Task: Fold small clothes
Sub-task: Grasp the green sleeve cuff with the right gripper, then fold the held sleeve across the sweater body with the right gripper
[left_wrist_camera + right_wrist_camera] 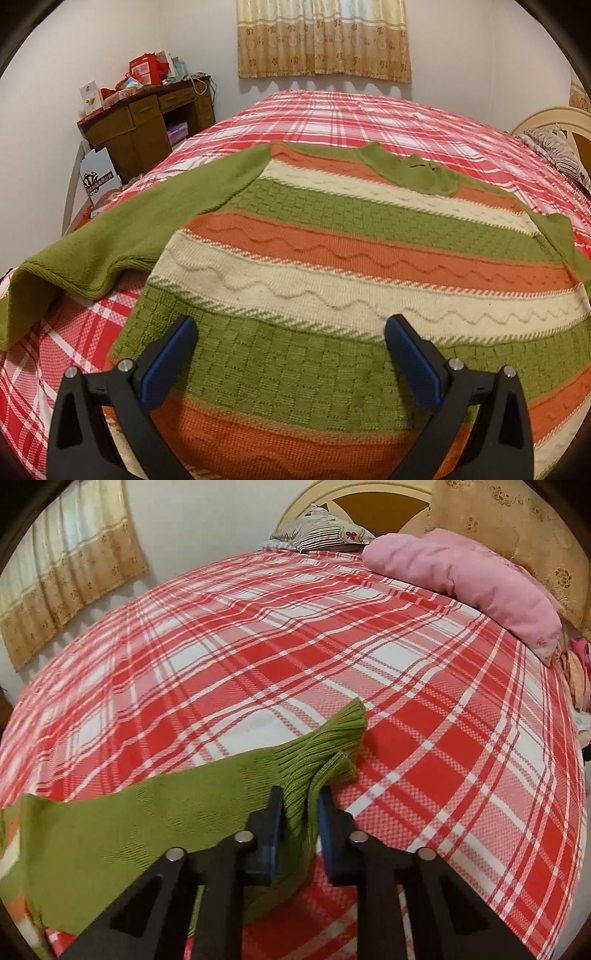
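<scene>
Plainly, the right gripper (300, 805) is clamped on the ribbed cuff of the green sleeve (321, 753) — knit is bunched between its two blue pads, and the cuff's end flares out just past the fingertips. Back from that grip the sleeve runs off to the left across the red plaid bedspread (258, 646), toward the striped body of the sweater at the picture's left edge. Well ahead and to the right lies a pink pillow (461, 579), with a patterned pillow (321, 531) against the headboard beyond it.

The left gripper (290, 328) stands wide apart, holding nothing, poised over the lower part of the sweater (332, 258) — its blue pads frame a green basket-weave band, though whether they touch the knit I cannot tell. Ahead of it the sweater lies flat on the bedspread, collar farthest away, orange, cream and green bands between. The other green sleeve (122, 229) stretches out to the left. Far ahead on the left is a wooden desk (147, 114); straight ahead hangs a curtain (325, 37).
</scene>
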The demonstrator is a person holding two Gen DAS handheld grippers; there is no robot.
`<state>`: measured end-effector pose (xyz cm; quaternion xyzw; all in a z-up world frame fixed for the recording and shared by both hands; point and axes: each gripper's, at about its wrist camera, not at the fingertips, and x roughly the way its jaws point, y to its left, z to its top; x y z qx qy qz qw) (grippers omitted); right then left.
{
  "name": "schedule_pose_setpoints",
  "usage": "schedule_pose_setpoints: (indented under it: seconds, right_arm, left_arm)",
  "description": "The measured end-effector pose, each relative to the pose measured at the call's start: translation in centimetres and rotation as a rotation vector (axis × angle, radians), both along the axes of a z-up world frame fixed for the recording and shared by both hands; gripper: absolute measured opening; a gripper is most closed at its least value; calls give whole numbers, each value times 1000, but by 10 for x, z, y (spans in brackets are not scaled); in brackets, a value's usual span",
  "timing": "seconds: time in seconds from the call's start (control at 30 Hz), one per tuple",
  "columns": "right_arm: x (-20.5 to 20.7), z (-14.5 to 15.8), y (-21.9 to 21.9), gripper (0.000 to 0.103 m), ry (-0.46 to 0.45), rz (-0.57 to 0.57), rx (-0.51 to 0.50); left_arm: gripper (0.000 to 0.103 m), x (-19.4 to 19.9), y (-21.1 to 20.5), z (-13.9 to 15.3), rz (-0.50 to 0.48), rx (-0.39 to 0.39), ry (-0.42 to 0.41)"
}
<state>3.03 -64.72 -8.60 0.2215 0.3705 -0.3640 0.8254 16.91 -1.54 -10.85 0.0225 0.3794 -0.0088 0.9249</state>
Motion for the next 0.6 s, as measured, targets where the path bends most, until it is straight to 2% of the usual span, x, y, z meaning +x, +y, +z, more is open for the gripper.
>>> schedule_pose_setpoints:
  seconds: [0.1,0.3,0.37,0.6]
  right_arm:
    - [-14,14,-1,14,-94,-25,62]
    - [-26,84,26,14,-196,12,-56]
    - [-25,106,42,14,-234,46,-71]
    - [3,136,123,14,-312,227,-4]
  left_arm:
    - [103,1,1,0,-2,-10,-2]
    - [103,2,2,0,-4,-17,-3]
    - [103,1,3,0,-4,-16,-3]
    - [103,1,4,1,-14,-17,13]
